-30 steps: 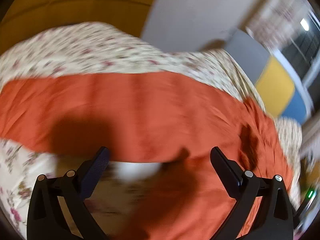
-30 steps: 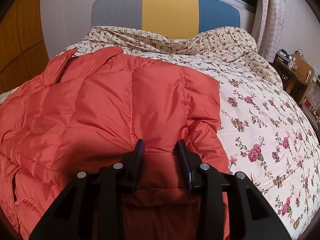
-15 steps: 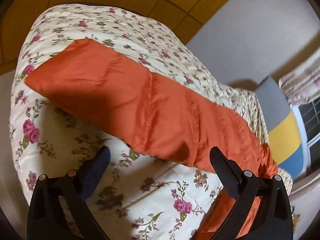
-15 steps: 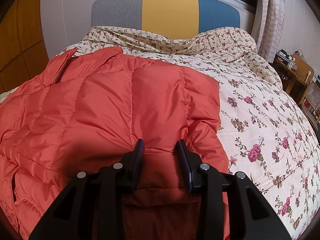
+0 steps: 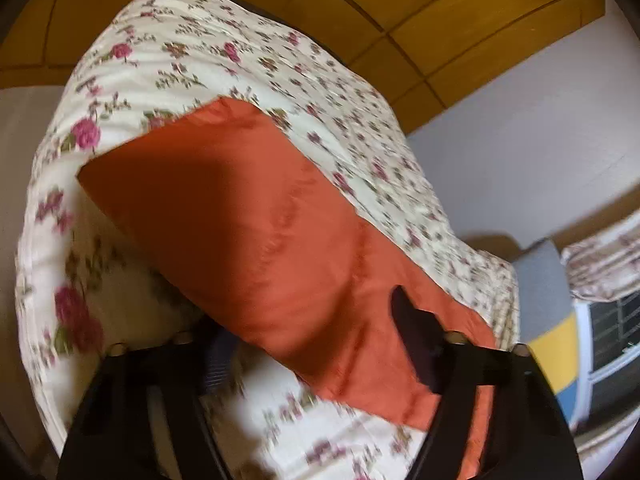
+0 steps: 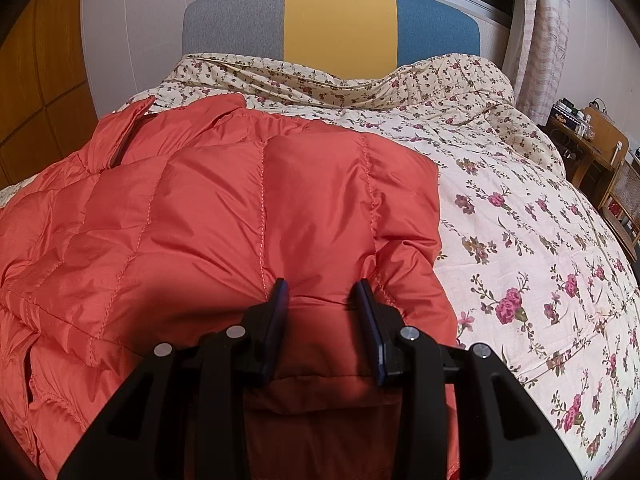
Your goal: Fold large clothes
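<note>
- The puffy orange quilted down jacket (image 6: 224, 216) lies spread on the bed's cream floral quilt (image 6: 520, 216), towards the side away from the window; that gives a flat surface to fold on.
- The right gripper (image 6: 322, 292) is narrowed and pinches a ridge of jacket at the near hem, probably anchoring it.
- The left gripper (image 5: 308, 344) is half open with its jaws closing around the jacket's long sleeve (image 5: 256, 232); blur hides whether the pads press yet.
</note>
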Demonstrator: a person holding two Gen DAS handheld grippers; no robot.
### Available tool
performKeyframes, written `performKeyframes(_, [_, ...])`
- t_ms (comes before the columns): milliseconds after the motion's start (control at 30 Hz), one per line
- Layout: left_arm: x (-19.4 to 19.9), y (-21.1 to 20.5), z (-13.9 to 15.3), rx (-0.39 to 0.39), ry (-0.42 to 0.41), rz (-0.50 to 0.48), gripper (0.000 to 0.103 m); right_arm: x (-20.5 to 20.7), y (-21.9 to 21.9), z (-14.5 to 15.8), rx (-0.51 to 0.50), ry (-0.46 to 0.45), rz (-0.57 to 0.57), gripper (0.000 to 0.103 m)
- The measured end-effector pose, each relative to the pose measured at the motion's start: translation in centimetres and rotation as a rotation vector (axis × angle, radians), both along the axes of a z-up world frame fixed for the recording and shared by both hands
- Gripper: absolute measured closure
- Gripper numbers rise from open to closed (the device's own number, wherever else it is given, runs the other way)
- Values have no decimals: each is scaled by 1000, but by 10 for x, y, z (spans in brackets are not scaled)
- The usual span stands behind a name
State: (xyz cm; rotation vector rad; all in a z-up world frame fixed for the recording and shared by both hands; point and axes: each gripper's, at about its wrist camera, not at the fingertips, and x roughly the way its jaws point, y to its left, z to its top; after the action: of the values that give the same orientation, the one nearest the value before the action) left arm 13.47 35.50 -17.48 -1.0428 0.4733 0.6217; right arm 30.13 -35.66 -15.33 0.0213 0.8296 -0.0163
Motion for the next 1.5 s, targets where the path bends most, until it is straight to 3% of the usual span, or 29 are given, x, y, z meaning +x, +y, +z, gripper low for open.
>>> performKeyframes(33, [3,4,0,8,18,9,49,0,0,0,0,0,0,68])
performKeyframes(100, [7,10,-2,14,49,19,72,0,0,0,-1,0,0,68])
performKeyframes(167, [10,12,0,11,38,14,87,0,0,0,0,0,0,68])
performKeyframes(300, [16,-5,22,120,30,30,87,0,0,0,0,-1,1,68])
performKeyframes(533, [50,-73,78,389,-14,-135,87,0,0,0,1,-1,1,68])
performKeyframes(800, [87,-155,114,530,-100,-325,87,0,-1,0,1,-2,1,68])
performKeyframes(1033, [118,-245,126,713,-125,-540,87,0,-1,0,3,-2,2,68])
performKeyframes(1500, [152,-395,113,903,-96,-818,87,1,0,0,9,-4,1,68])
